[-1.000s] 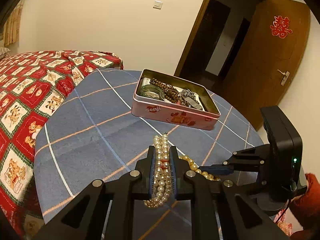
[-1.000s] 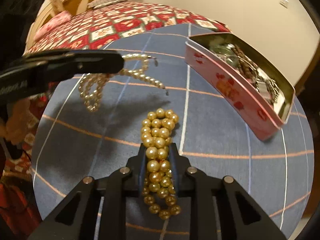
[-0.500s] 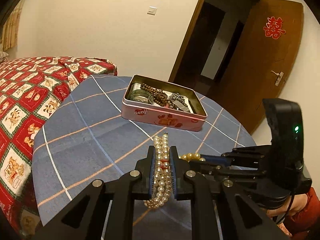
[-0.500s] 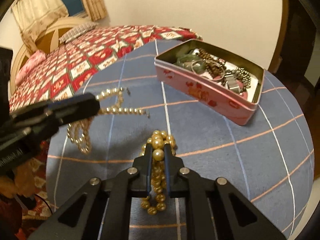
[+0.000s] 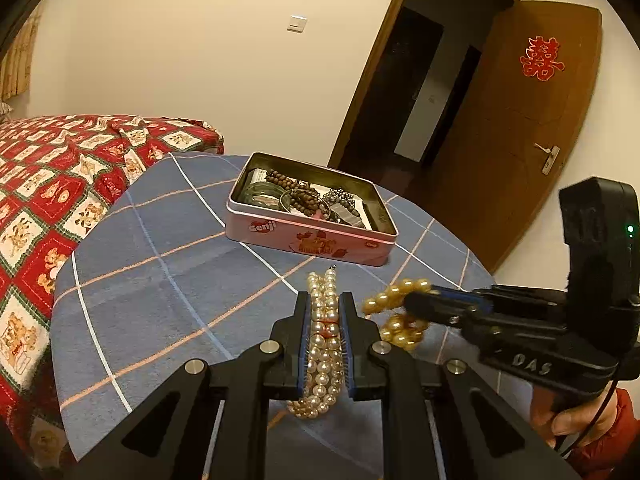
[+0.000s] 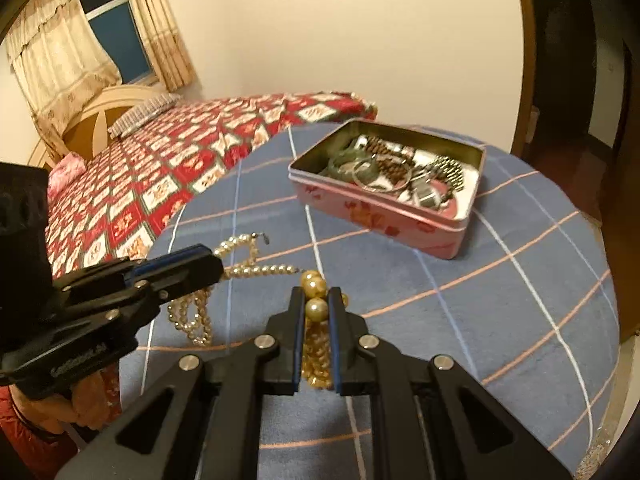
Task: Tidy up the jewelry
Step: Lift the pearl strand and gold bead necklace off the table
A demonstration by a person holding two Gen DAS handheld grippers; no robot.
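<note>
Both tongs are clamped: the left tongs [image 5: 325, 334] on a white pearl strand [image 5: 322, 344], the right tongs [image 6: 317, 334] on a gold bead strand [image 6: 316, 308], both held just above the counter [image 6: 520, 300], short of the tin [image 6: 384, 208]. Loops dangle under each, so they could easily snag each other, or catch the tin's rim. The tin's already packed with beads and bangles, so tangling there looks likely too.
</note>
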